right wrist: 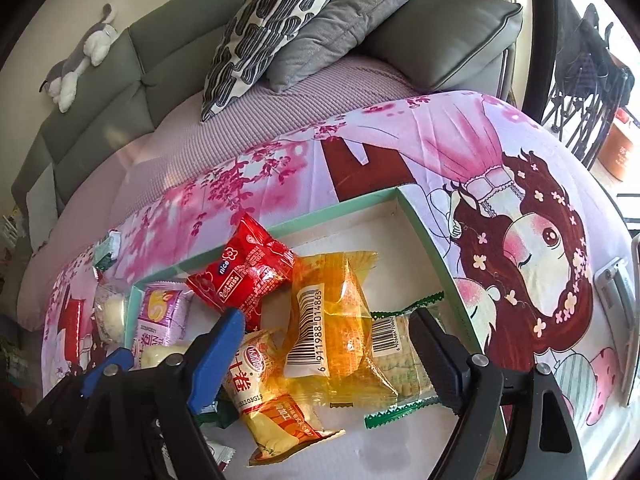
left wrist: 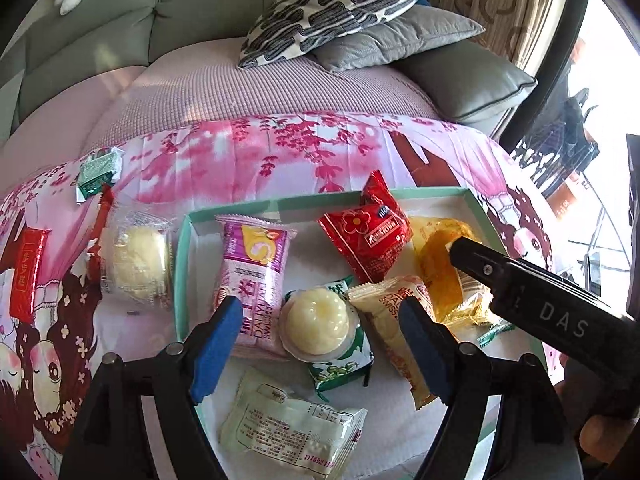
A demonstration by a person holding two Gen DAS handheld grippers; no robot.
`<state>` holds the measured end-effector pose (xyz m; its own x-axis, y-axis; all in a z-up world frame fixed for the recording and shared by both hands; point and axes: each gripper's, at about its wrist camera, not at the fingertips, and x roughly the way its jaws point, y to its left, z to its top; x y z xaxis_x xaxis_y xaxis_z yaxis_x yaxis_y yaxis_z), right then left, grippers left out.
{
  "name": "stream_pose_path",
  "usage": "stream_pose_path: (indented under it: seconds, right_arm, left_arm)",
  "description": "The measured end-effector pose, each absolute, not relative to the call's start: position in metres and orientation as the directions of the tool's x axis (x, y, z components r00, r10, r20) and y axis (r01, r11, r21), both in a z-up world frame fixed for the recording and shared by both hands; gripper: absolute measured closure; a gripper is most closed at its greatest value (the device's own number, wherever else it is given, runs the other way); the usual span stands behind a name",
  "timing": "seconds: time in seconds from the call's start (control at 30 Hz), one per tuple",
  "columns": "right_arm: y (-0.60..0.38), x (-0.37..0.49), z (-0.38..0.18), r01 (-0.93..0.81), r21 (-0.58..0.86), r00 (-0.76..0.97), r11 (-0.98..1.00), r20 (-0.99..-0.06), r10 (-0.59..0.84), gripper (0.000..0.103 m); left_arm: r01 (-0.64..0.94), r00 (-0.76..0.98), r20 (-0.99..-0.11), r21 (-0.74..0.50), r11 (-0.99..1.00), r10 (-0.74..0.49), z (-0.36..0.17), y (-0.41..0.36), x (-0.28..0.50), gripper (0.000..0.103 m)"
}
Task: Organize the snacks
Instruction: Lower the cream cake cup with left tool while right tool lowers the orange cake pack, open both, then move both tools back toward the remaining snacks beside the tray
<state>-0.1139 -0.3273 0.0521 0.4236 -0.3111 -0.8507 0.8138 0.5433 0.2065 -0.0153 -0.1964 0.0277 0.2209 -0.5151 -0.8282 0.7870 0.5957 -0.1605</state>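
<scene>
Two grippers over shallow mint-green cardboard tray (left wrist: pixel 188 240) on pink cartoon-print cloth (right wrist: pixel 460 140), both angled steeply down. Left gripper (left wrist: pixel 320 344): fingers apart, nothing clamped; round pale-yellow cake in clear wrapper (left wrist: pixel 316 322) between blue pads, pink "DALIYUAN" roll packet (left wrist: pixel 252 276) just beyond left finger, white printed sachet (left wrist: pixel 292 428) beneath. Right gripper (right wrist: pixel 332 356): fingers apart, nothing gripped; orange translucent packet with barcode (right wrist: pixel 340 320) between them, red "nice Red Kiss" packet (right wrist: pixel 244 276) beyond left finger, green-edged biscuit pack (right wrist: pixel 400 356) against right finger.
</scene>
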Motion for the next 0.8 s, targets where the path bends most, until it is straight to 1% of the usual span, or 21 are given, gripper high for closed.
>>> stream_pose_path:
  seconds: [0.23, 0.4, 0.43, 0.47, 0.53, 0.57, 0.63, 0.8]
  right_arm:
    - [-0.329, -0.118, 0.056, 0.82, 0.21, 0.424, 0.532, -0.848, -0.318, 0.016]
    - [-0.329, -0.117, 0.054, 0.82, 0.206, 0.419, 0.535, -0.852, -0.313, 0.016]
    - [-0.328, -0.117, 0.054, 0.817, 0.206, 0.42, 0.538, -0.852, -0.312, 0.016]
    - [-0.327, -0.116, 0.054, 0.815, 0.204, 0.422, 0.542, -0.851, -0.314, 0.016]
    - [-0.325, -0.114, 0.054, 0.812, 0.195, 0.42, 0.55, -0.85, -0.319, 0.014]
    - [-0.325, -0.114, 0.054, 0.81, 0.193, 0.421, 0.554, -0.848, -0.321, 0.01]
    - [-0.324, -0.113, 0.055, 0.809, 0.192, 0.424, 0.556, -0.846, -0.325, 0.0]
    - [-0.322, -0.114, 0.056, 0.813, 0.17, 0.415, 0.557, -0.839, -0.351, 0.0]
  left_arm:
    - [0.734, 0.255, -0.817, -0.184, 0.654, -0.517, 0.038, -0.177, 0.003, 0.022]
    - [0.637, 0.329, -0.809, -0.19, 0.747, -0.486, 0.041, -0.155, 0.025, 0.022]
    - [0.613, 0.35, -0.807, -0.187, 0.767, -0.476, 0.041, -0.15, 0.029, 0.021]
    - [0.59, 0.369, -0.806, -0.181, 0.786, -0.463, 0.041, -0.146, 0.033, 0.012]
    - [0.558, 0.398, -0.802, -0.174, 0.812, -0.445, 0.04, -0.138, 0.04, 0.005]
    - [0.544, 0.41, -0.8, -0.171, 0.822, -0.438, 0.04, -0.134, 0.043, 0.005]
    - [0.517, 0.426, -0.799, -0.168, 0.839, -0.423, 0.039, -0.129, 0.048, 0.005]
    - [0.478, 0.439, -0.806, -0.166, 0.863, -0.398, 0.037, -0.119, 0.058, 0.004]
